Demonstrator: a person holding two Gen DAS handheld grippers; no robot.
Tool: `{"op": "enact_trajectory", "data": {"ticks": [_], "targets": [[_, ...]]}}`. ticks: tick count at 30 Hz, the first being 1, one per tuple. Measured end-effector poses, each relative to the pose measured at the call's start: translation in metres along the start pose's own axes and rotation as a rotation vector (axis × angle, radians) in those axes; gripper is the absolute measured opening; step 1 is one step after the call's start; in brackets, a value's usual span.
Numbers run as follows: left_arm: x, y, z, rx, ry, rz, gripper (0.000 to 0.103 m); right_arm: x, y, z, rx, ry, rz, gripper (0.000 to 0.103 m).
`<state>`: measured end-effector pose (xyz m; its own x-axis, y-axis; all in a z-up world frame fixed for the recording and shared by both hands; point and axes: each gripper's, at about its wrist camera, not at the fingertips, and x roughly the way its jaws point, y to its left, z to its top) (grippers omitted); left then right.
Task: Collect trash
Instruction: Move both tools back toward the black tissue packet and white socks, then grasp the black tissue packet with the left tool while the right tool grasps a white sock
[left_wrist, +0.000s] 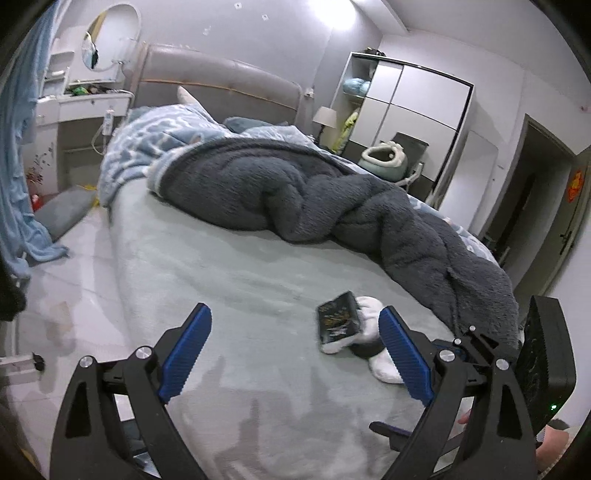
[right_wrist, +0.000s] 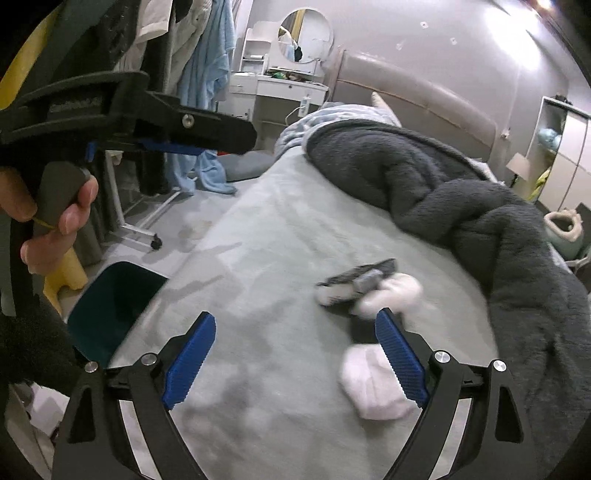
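Observation:
A black printed packet (left_wrist: 338, 321) lies on the pale green bedsheet (left_wrist: 221, 266), leaning on a white soft lump (left_wrist: 369, 310). Another white lump (left_wrist: 384, 369) sits nearer, partly behind my left gripper's right finger. The left gripper (left_wrist: 294, 310) hovers open just left of the packet, with nothing between its pads. In the right wrist view the packet (right_wrist: 354, 277) and white lumps (right_wrist: 402, 291) (right_wrist: 373, 387) are blurred. The right gripper (right_wrist: 295, 315) is open and empty, its right finger over the nearer lump. A dark teal bin (right_wrist: 114, 306) stands on the floor beside the bed.
A bulky dark grey blanket (left_wrist: 332, 192) runs across the bed behind the trash. A hand (right_wrist: 55, 214) holds the left gripper (right_wrist: 166, 129) at upper left. A wheeled rack foot (right_wrist: 147, 236) and hanging clothes (right_wrist: 207, 74) stand on the floor beyond the bin.

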<state>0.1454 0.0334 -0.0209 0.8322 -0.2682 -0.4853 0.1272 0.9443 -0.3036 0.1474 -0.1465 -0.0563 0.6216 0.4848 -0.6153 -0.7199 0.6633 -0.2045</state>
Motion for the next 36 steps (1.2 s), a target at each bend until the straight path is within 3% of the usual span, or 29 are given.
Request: {"op": "enact_trajectory", "data": {"ticks": [11,25,36], "targets": [[0.045,-0.006,-0.007,-0.079,0.075,-0.061,0.094,-0.001,-0.034,-0.028,0.006,0.009,-0.053,0.091],[0.097,-0.014,-0.018,-0.109,0.170,-0.121,0.093,0.010,-0.075,-0.054,0.053,0.042,-0.079,0.091],[0.116,-0.034,-0.026,0.019,0.205,-0.086,0.079,0.020,-0.113,-0.063,0.212,0.041,-0.011,0.092]]}}
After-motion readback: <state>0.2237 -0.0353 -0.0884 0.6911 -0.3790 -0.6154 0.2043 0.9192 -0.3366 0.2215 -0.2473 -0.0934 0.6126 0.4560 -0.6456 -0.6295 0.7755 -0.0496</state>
